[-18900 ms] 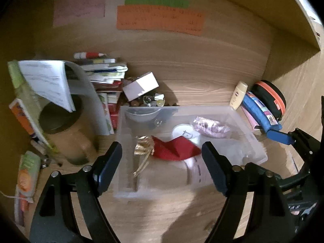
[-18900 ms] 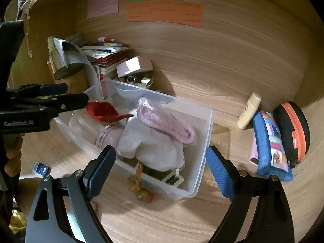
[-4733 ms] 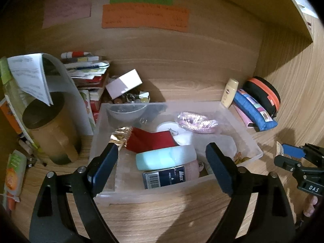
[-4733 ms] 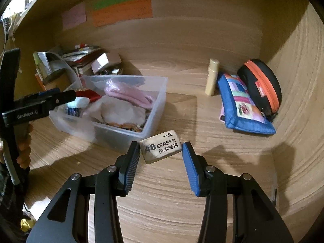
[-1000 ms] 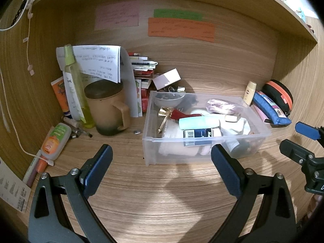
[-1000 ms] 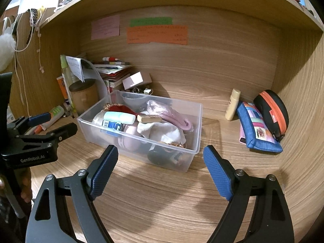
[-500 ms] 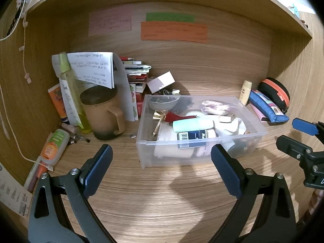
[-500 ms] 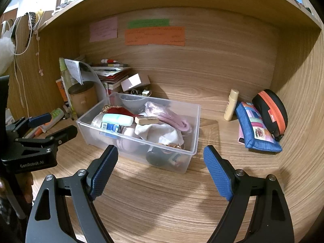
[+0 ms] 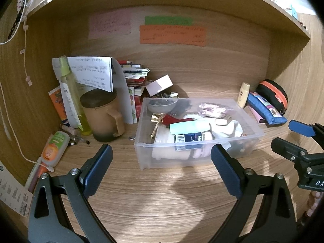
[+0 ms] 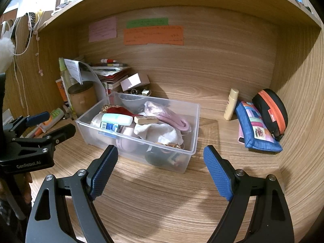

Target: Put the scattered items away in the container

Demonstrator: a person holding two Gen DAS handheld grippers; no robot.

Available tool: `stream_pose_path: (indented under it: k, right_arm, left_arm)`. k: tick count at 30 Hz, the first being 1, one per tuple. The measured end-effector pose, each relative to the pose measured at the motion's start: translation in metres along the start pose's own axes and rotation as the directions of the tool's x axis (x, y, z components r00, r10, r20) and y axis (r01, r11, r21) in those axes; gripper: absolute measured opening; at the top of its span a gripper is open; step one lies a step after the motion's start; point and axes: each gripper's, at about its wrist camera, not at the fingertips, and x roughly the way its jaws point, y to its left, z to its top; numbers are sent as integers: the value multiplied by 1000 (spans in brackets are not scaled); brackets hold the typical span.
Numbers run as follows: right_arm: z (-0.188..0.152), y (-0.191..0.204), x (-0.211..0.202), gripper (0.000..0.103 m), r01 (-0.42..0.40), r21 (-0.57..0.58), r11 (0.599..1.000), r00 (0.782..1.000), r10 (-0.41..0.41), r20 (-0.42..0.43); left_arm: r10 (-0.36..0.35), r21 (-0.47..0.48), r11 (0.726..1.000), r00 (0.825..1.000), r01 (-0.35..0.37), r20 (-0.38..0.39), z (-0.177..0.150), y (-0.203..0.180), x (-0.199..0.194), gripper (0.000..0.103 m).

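Pulled back from the clear box (image 10: 139, 129) since a few seconds ago; eraser (image 10: 146, 119) no longer pinched, now lying inside on top of the pile. Nearest, right gripper (image 10: 160, 170) spread wide and empty, touching nothing, hovering short of the box's front corner. Left gripper (image 9: 161, 169) likewise gaping, nothing between the pads. Further in, box heaped close to its rim with a tube, white cloth, pink strap. Beyond, mug (image 9: 102, 117), pencil case (image 10: 257, 127) and small bottle (image 10: 230, 104) outside, possibly not part of the job. Risk: dropping more on the heap, rolling the eraser over the edge.
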Motion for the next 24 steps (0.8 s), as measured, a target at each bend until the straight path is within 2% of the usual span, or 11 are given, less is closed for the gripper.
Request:
stream_pose_path:
  k: [5,24]
  right_arm:
    - [0,-1,0,85,-1,2,1000,1000,1,1]
    - [-1,-3,2,85,-14,17,1000,1000,14,-11]
  left_arm:
    - [-16,-4,1000,1000,16,12,1,1,-6,101]
    - [-50,-9,999,999,49,-18,-2,-3,0,101]
